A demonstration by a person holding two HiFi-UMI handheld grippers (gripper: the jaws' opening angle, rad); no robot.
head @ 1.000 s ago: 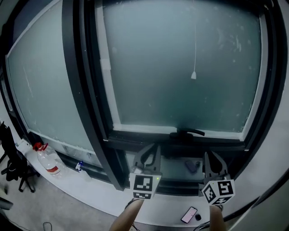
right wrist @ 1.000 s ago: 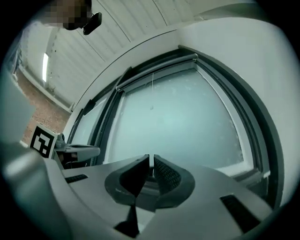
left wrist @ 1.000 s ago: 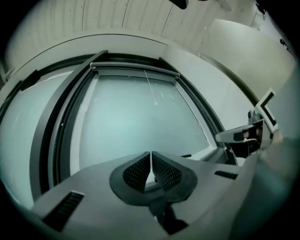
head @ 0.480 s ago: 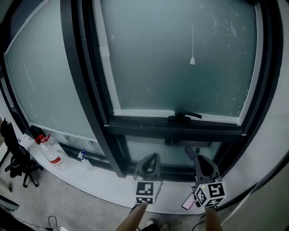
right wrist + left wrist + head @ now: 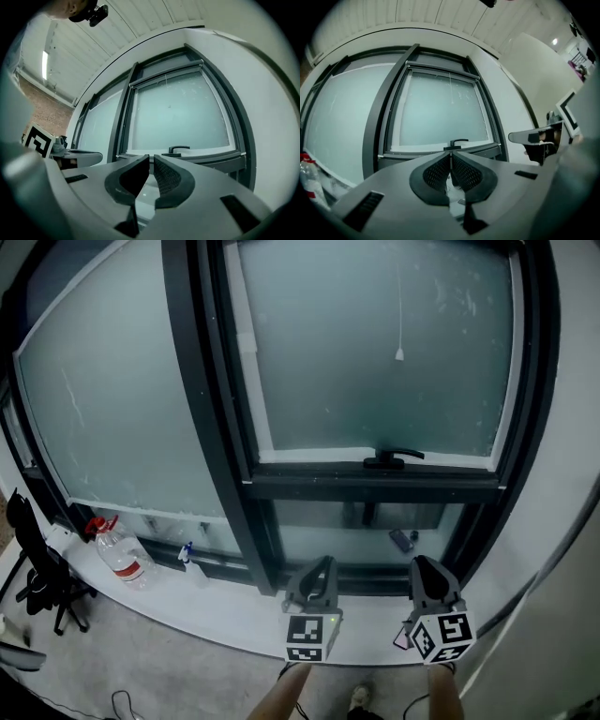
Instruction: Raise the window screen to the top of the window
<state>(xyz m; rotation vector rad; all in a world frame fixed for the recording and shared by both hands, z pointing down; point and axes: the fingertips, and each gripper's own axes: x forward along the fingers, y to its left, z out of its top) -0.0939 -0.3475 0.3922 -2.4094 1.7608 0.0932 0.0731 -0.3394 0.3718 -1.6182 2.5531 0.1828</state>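
The frosted window screen [image 5: 375, 352] fills the dark frame, with a thin pull cord ending in a white tip [image 5: 400, 354] hanging in front of it. A black handle [image 5: 394, 458] sits on the bottom rail; it also shows as the handle [image 5: 457, 142] in the left gripper view and the handle [image 5: 177, 149] in the right gripper view. My left gripper [image 5: 322, 563] and right gripper [image 5: 419, 563] hover low over the sill, well short of the window. The left gripper [image 5: 451, 153] is shut and holds nothing. The right gripper [image 5: 151, 157] is shut too, with only a thin slit showing.
A white sill [image 5: 216, 615] runs under the window. On it stand a water bottle [image 5: 120, 554], a small spray bottle [image 5: 187, 552] and a small dark object [image 5: 401, 540]. A phone [image 5: 403, 635] peeks out beside the right gripper. A black chair [image 5: 33, 568] stands at the far left.
Both grippers have drawn back and down from the window, which now sits farther off and higher in view. Neither gripper has taken hold of anything.
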